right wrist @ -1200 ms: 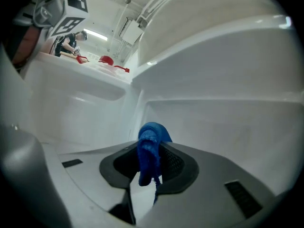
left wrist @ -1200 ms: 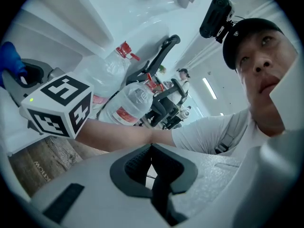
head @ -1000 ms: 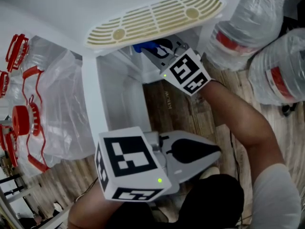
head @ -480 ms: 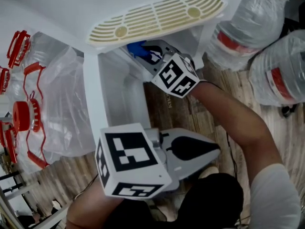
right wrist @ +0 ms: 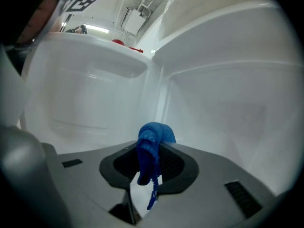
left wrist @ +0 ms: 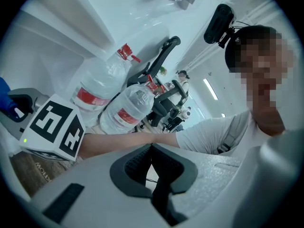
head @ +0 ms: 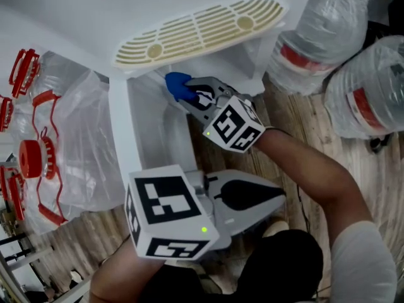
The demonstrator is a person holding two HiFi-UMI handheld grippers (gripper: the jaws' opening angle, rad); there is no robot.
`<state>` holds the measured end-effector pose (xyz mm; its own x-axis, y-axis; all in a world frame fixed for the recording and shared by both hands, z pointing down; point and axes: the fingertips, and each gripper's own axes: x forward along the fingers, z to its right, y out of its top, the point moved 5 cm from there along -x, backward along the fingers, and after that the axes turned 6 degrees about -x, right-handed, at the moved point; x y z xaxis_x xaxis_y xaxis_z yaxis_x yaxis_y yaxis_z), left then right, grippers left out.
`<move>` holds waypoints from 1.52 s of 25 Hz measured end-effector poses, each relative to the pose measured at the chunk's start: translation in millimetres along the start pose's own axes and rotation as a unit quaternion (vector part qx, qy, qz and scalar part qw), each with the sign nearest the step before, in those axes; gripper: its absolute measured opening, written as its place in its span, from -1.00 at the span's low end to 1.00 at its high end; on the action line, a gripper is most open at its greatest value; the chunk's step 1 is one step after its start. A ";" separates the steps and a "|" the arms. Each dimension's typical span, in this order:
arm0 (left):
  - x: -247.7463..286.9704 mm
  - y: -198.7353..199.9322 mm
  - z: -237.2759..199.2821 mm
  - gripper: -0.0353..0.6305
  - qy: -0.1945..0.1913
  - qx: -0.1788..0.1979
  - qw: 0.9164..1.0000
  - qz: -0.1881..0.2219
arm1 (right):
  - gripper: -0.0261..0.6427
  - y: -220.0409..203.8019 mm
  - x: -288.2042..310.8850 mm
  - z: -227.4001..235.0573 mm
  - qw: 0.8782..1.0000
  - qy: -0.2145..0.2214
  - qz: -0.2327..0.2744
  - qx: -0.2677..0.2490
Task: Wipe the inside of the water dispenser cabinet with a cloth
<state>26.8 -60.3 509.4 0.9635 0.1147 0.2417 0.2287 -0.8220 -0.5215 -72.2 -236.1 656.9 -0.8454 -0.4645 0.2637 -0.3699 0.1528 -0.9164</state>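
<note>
Now the right gripper (head: 192,95) is shut tight on a blue cloth (head: 178,86). The cloth is inside the white cabinet (head: 142,125), close to its inner corner, under the slotted tray (head: 202,27). The left gripper (head: 281,202) hangs outside the cabinet, jaws pressed together, nothing between them.

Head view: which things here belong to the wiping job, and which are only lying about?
In the job:
- blue cloth, clamped in the right gripper
- white cabinet wall beside it

Lying about:
- bagged water bottles on the floor
- red plastic handles at the left
- left gripper, shut and empty, held outside the cabinet
</note>
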 end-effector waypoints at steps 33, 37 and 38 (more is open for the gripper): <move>-103.7 60.7 250.4 -0.89 0.088 0.073 0.980 0.161 | -0.67 193.7 -256.1 -23.6 0.955 -0.033 -0.174 0.237; -119.7 62.8 302.0 -0.89 0.126 0.065 0.979 0.149 | -0.67 265.4 -293.0 -23.7 0.954 -0.026 -0.170 0.246; -123.2 62.9 314.3 -0.89 0.136 0.064 0.978 0.143 | -0.67 283.0 -302.4 -24.7 0.953 -0.023 -0.169 0.251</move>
<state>-33.9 49.1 189.6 0.9221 -0.2768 0.2703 -0.0132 -0.7207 -0.6932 69.3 -30.8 325.2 -0.6887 -0.4533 0.5659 -0.3763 -0.4436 -0.8134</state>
